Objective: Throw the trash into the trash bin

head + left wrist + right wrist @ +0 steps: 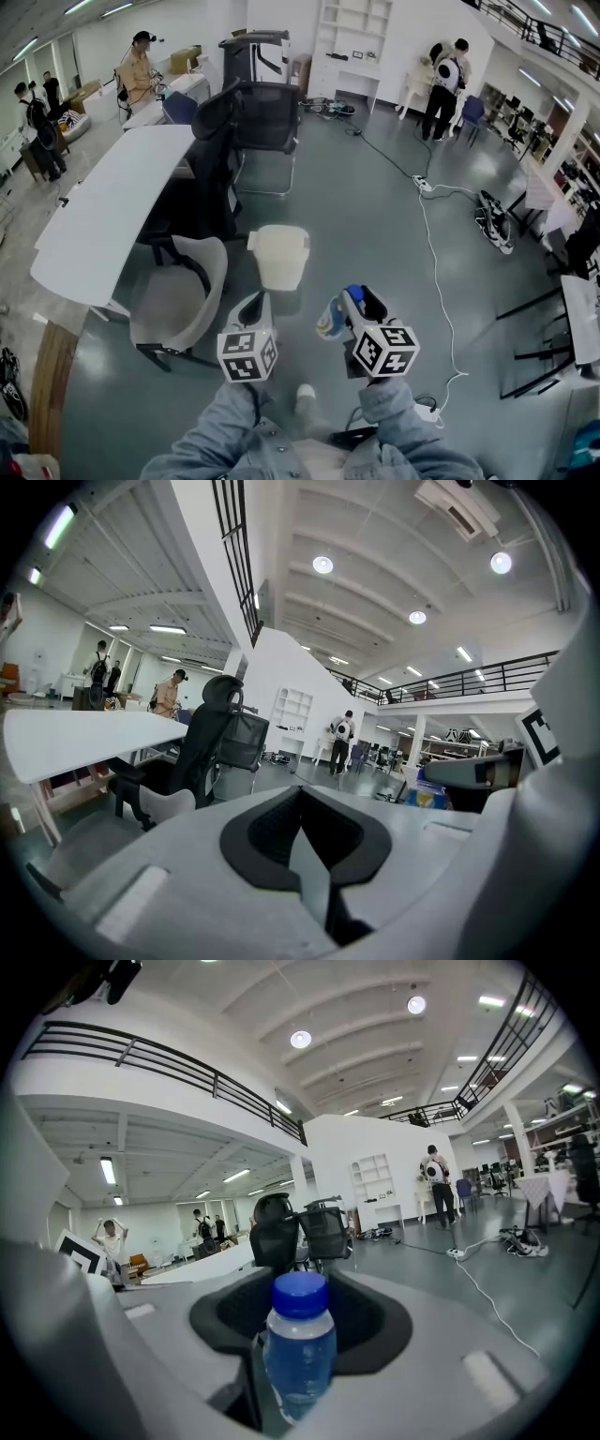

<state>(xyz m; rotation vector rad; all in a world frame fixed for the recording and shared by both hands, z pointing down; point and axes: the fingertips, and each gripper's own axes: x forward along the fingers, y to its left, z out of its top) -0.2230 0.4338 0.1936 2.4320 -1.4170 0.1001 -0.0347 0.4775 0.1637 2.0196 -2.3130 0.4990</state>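
Note:
In the head view a cream trash bin (279, 258) with a lid stands on the grey floor just ahead of both grippers. My right gripper (349, 302) is shut on a clear plastic bottle (330, 323) with a blue cap and blue label. In the right gripper view that bottle (298, 1354) stands upright between the jaws. My left gripper (255, 302) hovers beside it, level with it. In the left gripper view the left gripper (305, 855) has its jaws together and holds nothing. The bin shows in neither gripper view.
A beige chair (178, 295) stands left of the bin beside a long white table (112, 206). Black office chairs (267, 117) are behind the bin. A white power cable (436, 244) runs across the floor at right. People stand far off.

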